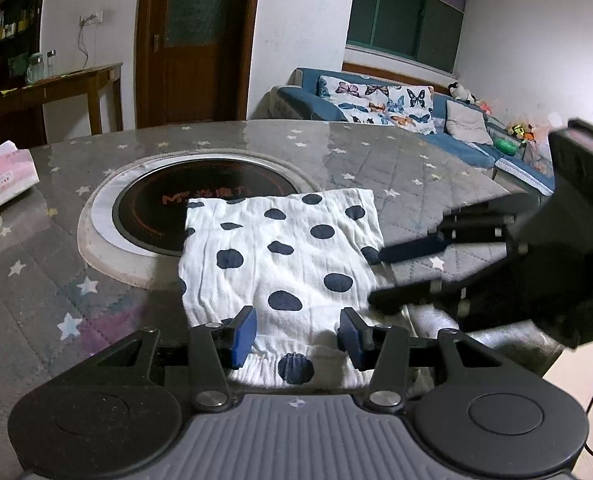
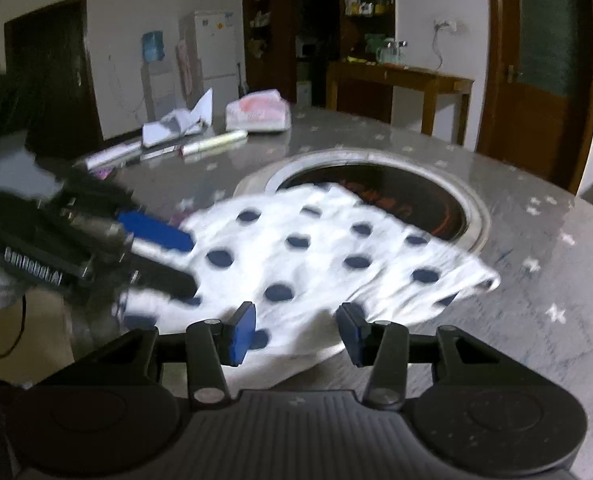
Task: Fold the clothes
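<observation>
The desk (image 1: 396, 168) is the largest thing here, a round top under a grey star-printed cover, with a dark round cooktop (image 1: 200, 216) sunk into its middle, ahead of both hand-held grippers. The garment (image 1: 280, 264), white cloth with dark blue dots, lies spread flat on the desk, its far edge overlapping the cooktop's rim and its near hem reaching the desk edge. The left hand-held gripper (image 1: 296, 338) hangs over that near hem with its blue pads set wide apart, and the cloth shows in the gap between them. The right hand-held gripper (image 2: 295, 334) is also spread wide, empty, at the garment's right side. A tissue pack (image 1: 2, 178) sits far left of the left hand-held gripper.
</observation>
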Demonstrator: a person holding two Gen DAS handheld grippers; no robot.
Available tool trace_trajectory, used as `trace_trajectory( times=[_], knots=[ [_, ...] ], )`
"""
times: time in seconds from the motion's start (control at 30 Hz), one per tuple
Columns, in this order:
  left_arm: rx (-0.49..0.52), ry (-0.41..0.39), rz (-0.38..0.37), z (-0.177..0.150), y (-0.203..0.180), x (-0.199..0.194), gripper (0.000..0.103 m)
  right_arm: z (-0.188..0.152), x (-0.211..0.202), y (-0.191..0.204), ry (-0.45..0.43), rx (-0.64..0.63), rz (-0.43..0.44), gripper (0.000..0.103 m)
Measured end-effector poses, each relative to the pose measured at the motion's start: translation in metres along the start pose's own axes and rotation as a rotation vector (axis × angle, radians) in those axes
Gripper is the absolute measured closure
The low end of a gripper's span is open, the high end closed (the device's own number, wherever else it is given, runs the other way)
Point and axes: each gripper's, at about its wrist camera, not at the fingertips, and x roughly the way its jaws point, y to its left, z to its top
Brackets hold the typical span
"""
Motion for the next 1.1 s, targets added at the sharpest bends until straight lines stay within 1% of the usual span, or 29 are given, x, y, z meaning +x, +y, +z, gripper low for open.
trace_trajectory(
  times=[0.13, 0.2, 0.3, 0.4, 0.47, 0.67, 0.83, 1.0, 1.1],
  knots=[
    [0.001, 0.007, -0.002, -0.003, -0.002, 0.0, 0.053, 0.016, 0.006, -0.014, -0.024, 0.005, -0.042, 0.057],
    [0.004, 0.009, -0.003, -0.004, -0.004, 0.001, 0.051, 0.023, 0.014, -0.024, -0.027, 0.018, -0.065, 0.057],
    [0.008, 0.01, -0.003, -0.005, -0.005, 0.001, 0.051, 0.027, 0.034, -0.036, -0.006, 0.031, -0.106, 0.057],
    [0.007, 0.011, -0.004, -0.006, -0.004, 0.001, 0.05, 0.023, 0.052, -0.048, 0.031, 0.043, -0.139, 0.057],
    [0.006, 0.01, -0.005, -0.007, -0.004, 0.0, 0.05, 0.02, 0.061, -0.056, 0.057, 0.07, -0.145, 0.057],
    [0.017, -0.008, -0.006, -0.006, -0.003, -0.011, 0.046, 0.03, 0.057, -0.064, 0.028, 0.077, -0.135, 0.056],
    [0.044, -0.024, -0.001, -0.009, -0.003, -0.026, 0.035, 0.039, 0.069, -0.085, 0.047, 0.122, -0.147, 0.056],
    [0.085, -0.012, 0.028, -0.018, -0.003, -0.039, 0.028, 0.041, 0.085, -0.103, 0.091, 0.174, -0.129, 0.057],
    [0.103, 0.017, 0.036, -0.026, -0.001, -0.039, 0.027, 0.039, 0.085, -0.105, 0.107, 0.179, -0.121, 0.058]
  ],
)
